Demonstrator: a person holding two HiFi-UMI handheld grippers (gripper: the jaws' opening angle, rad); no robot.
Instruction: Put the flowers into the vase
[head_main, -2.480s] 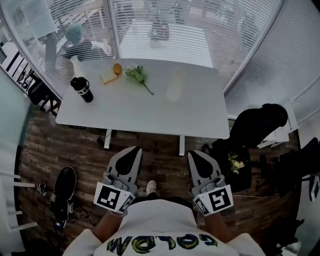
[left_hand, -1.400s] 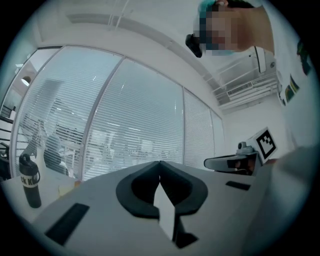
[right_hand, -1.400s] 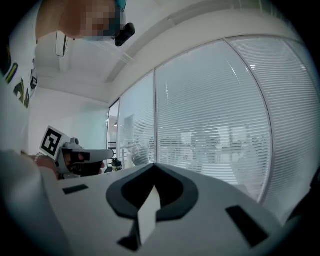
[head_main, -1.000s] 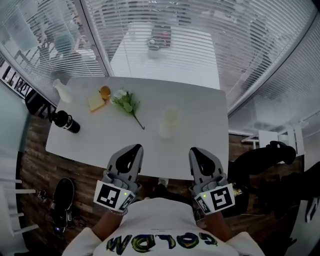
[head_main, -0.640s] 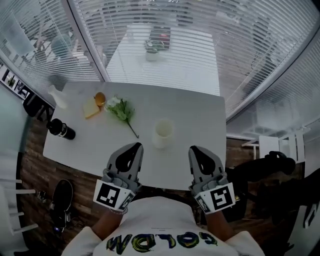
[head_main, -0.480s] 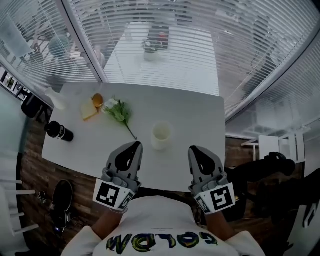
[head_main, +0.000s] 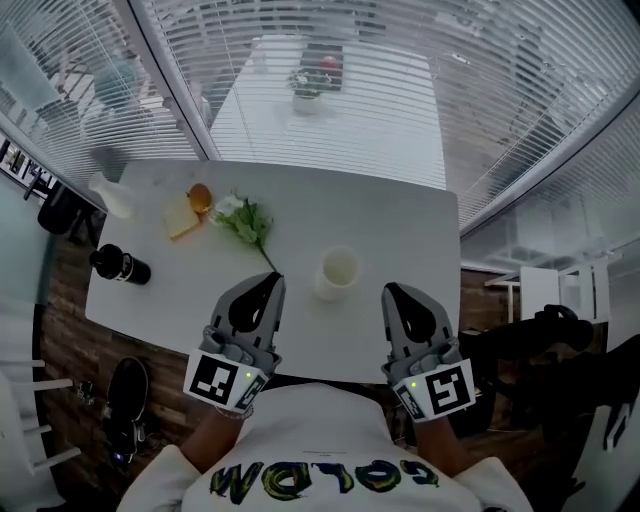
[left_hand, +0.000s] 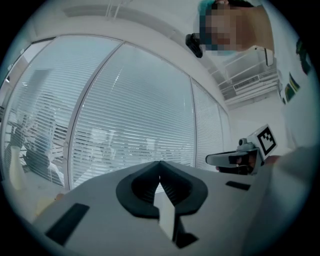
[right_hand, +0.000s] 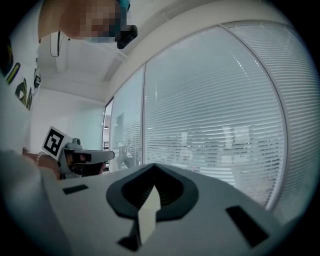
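Observation:
In the head view a sprig of white flowers with green leaves (head_main: 243, 222) lies on the white table (head_main: 400, 235), stem toward me. A pale cup-shaped vase (head_main: 337, 273) stands upright right of the stem's end. My left gripper (head_main: 272, 280) is shut and empty, its tip just by the stem's end. My right gripper (head_main: 392, 290) is shut and empty too, over the table's near edge, right of the vase. Both point level at the window blinds in their own views: the left gripper (left_hand: 160, 164) and the right gripper (right_hand: 151, 166) show neither flowers nor vase.
On the table's left lie a black bottle (head_main: 121, 265), a white bottle (head_main: 109, 194), a yellow block (head_main: 183, 220) and an orange object (head_main: 200, 196). Window blinds (head_main: 330, 80) rise behind the table. A dark chair (head_main: 545, 335) stands at the right, a shoe (head_main: 125, 385) on the wooden floor at the left.
The table has come closer beneath me, and both shut grippers now reach over its near edge. The left tip has arrived beside the flower stem. The jaws stayed shut.

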